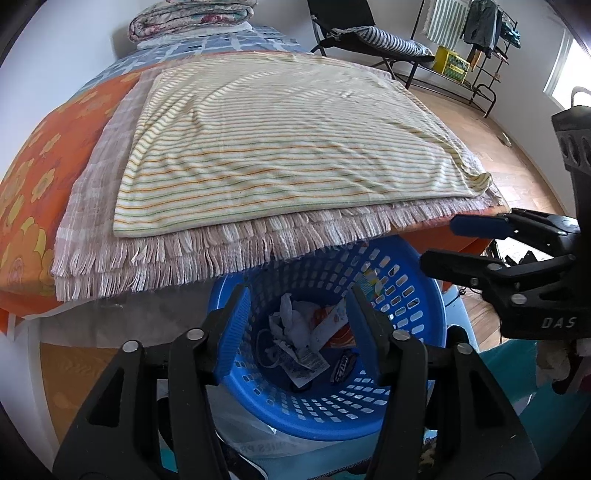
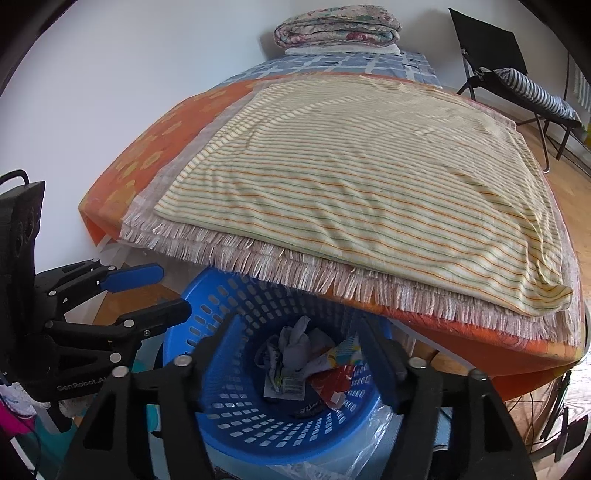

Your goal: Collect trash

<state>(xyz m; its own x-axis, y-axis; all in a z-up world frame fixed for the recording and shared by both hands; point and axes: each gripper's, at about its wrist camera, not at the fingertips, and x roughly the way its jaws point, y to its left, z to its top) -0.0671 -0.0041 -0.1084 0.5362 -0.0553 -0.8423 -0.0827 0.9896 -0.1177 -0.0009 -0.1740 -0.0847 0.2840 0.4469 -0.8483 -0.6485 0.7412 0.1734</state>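
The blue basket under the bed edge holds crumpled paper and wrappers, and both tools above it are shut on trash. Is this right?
Not quite. The blue basket does hold crumpled paper and wrappers, but both wrist views show the left tool and right tool open and empty.

Basket [image 1: 413,295] on floor just before bed [image 1: 33,192], partly under fringed blanket [image 1: 177,258] edge. Crumpled paper [image 1: 291,321] and wrappers [image 1: 332,325] inside basket. Striped cloth [image 1: 280,147] atop blanket. Folded quilt [image 2: 336,27] at bed's far end. Chair [image 2: 487,48] behind, right.

Far rim of the blue basket [image 1: 369,254] under the fringed blanket [image 1: 184,266]; wrapper print [image 1: 306,363] too small to read
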